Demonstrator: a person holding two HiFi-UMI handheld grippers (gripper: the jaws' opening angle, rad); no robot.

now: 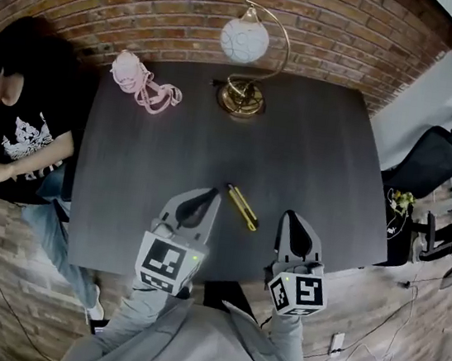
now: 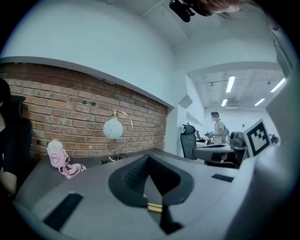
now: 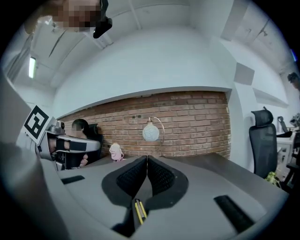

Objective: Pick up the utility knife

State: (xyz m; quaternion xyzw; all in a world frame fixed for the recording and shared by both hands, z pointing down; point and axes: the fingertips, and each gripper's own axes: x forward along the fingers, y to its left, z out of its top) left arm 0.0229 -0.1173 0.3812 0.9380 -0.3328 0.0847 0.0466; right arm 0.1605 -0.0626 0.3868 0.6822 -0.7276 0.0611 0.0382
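The utility knife, yellow and black, lies flat on the dark table near its front edge, angled from upper left to lower right. My left gripper is just left of the knife, jaws shut and empty. On the knife's right, a little apart from it, my right gripper is also shut and empty. In the left gripper view the closed jaws point toward the brick wall, and a bit of the knife shows below them. The right gripper view shows the right gripper shut, with the knife low in the gap.
A brass arc lamp with a white globe stands at the table's back middle. A pink item with a cord lies at the back left. A seated person is at the table's left side. An office chair stands to the right.
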